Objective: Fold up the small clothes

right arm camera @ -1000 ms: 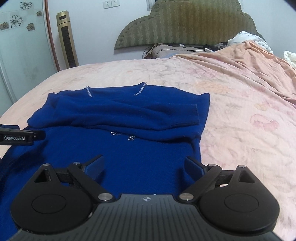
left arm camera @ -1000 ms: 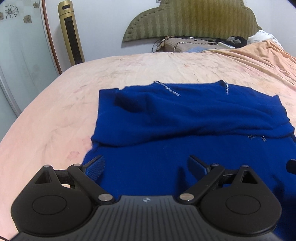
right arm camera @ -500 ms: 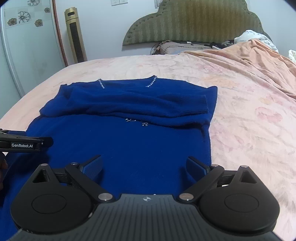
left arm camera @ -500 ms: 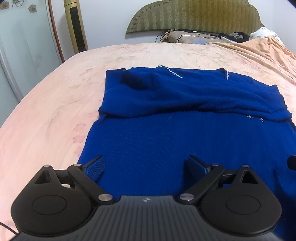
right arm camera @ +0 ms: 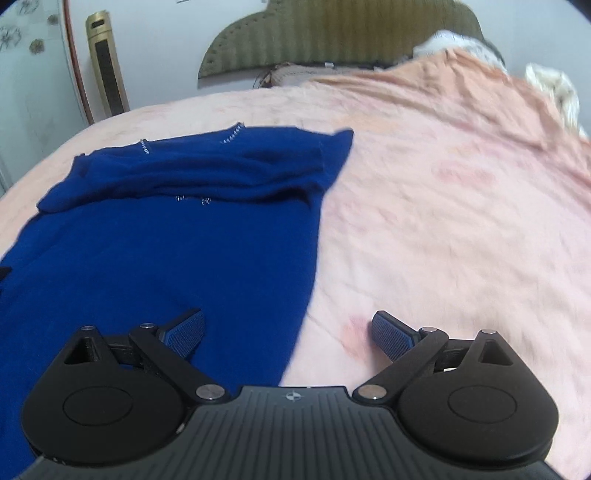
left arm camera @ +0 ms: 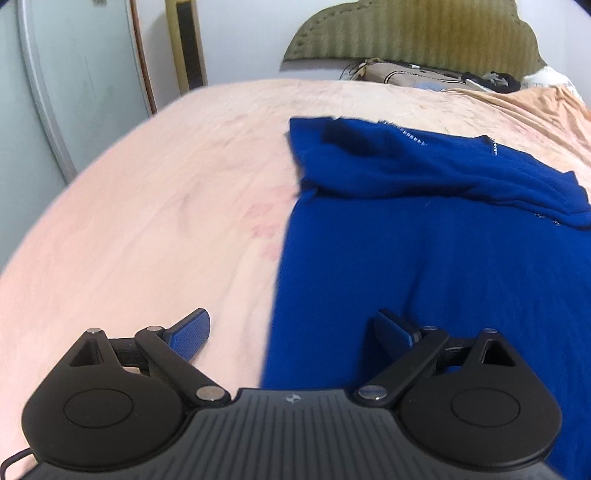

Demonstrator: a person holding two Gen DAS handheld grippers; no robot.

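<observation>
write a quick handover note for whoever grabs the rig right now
Left claw: open, empty, straddling the left side edge of the blue sweater.
Right claw: open, empty, straddling the sweater's right side edge.
The sweater lies flat on the pink bedsheet, neckline toward the headboard.
Done: sleeves already folded across the chest.
Left: grip the near part at both sides and fold the body up, probably toward the collar.

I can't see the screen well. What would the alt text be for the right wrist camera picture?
An open right gripper hovers low over the right side edge of a blue sweater, which lies on a pink bedspread with its sleeves folded across the chest. One finger sits above the sweater, the other above the bedspread. An olive headboard stands behind.
</observation>
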